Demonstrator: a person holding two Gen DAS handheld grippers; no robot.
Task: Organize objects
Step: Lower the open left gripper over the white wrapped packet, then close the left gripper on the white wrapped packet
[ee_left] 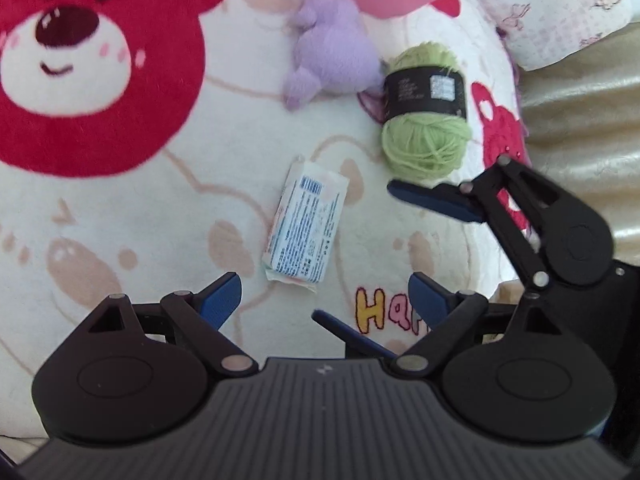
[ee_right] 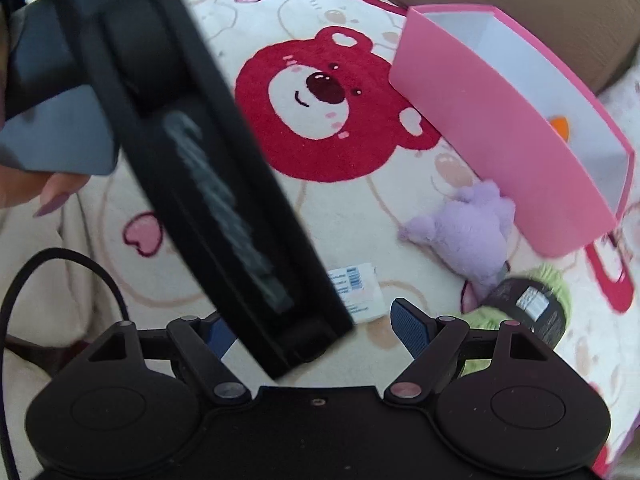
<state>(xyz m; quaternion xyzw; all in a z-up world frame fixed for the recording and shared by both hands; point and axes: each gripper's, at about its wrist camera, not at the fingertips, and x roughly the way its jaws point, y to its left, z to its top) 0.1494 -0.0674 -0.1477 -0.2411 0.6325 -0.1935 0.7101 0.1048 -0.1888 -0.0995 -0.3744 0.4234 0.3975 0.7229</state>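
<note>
Your left claw and right claw both stand wide open, empty, touching nothing above the blanket. The packet lies just ahead of the left claw, yarn and plush beyond it. Only your right view looks inside the pink box, where something orange shows, and catches your fingers.

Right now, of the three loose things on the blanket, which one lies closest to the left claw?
The white packet, lying flat just ahead of the open left claw. The green yarn ball and purple plush toy lie farther off.
</note>
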